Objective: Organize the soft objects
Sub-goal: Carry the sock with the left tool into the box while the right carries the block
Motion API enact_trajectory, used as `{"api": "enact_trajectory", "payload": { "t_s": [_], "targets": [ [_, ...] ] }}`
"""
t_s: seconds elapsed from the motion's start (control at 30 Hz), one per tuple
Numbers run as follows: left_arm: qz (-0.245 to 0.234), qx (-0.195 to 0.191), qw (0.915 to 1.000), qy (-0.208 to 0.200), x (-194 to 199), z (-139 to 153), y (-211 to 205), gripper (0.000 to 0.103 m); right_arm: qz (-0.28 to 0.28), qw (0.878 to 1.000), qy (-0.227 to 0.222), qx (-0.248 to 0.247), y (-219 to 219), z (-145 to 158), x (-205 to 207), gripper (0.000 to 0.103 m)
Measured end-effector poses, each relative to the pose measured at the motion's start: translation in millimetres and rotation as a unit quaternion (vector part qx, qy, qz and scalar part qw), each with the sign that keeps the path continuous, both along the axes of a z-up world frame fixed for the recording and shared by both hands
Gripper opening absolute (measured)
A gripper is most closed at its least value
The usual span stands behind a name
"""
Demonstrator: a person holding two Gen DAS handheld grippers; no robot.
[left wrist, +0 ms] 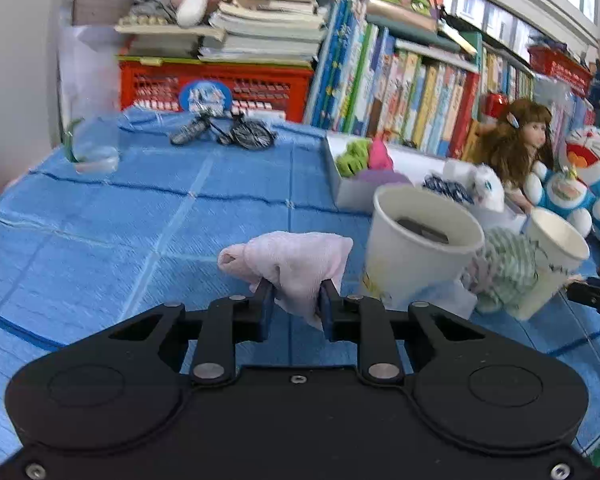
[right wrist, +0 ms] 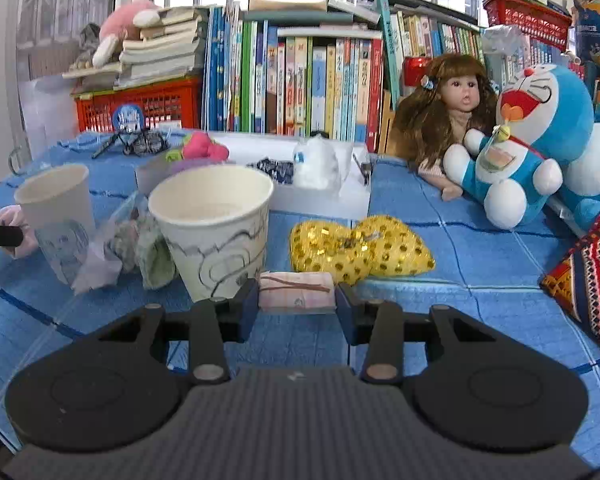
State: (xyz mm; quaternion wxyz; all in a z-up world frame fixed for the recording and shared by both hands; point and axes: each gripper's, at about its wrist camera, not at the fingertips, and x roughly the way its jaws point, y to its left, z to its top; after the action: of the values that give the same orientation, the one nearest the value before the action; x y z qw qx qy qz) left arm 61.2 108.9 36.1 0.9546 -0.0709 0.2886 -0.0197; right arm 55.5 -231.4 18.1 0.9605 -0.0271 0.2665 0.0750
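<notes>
A child's room at home: picture books (right wrist: 300,84), a doll (right wrist: 456,104), plush toys (right wrist: 540,136), blue-clothed table (left wrist: 140,220)

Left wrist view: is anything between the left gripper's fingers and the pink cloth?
Nothing visible. The left gripper is already shut on the pink cloth, the fabric bunched between both fingers. The nearest paper cup stands to the right, clear of the grip.

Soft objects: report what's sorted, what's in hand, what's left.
Done: a few soft pieces already lie in the white box. In hand: left gripper clamps the pink cloth; right gripper holds the banded pink roll. Left: yellow sequin pouch and green striped cloth remain on the table.
</notes>
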Motion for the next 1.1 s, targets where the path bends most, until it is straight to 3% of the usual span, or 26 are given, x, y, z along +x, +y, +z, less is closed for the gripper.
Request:
{"api": "enact_trajectory", "payload": {
  "t_s": [0.33,0.67,0.83,1.1],
  "targets": [
    [0.006,0.014,0.999,-0.043,12,38,10,0.021,-0.013,0.999,-0.027,0.022,-16,36,4,0.046],
    [-0.055,0.004,0.9978,-0.038,50,78,-7,0.021,-0.028,0.998,-0.003,0.055,-37,69,48,0.046],
    [-0.091,-0.009,0.9956,-0.019,80,95,-20,0.021,-0.018,0.998,0.018,0.061,-35,79,76,0.046],
    [-0.142,-0.011,0.9888,0.045,141,106,-53,0.021,0.009,0.994,0.076,0.074,-18,84,123,0.046]
  ]
}}
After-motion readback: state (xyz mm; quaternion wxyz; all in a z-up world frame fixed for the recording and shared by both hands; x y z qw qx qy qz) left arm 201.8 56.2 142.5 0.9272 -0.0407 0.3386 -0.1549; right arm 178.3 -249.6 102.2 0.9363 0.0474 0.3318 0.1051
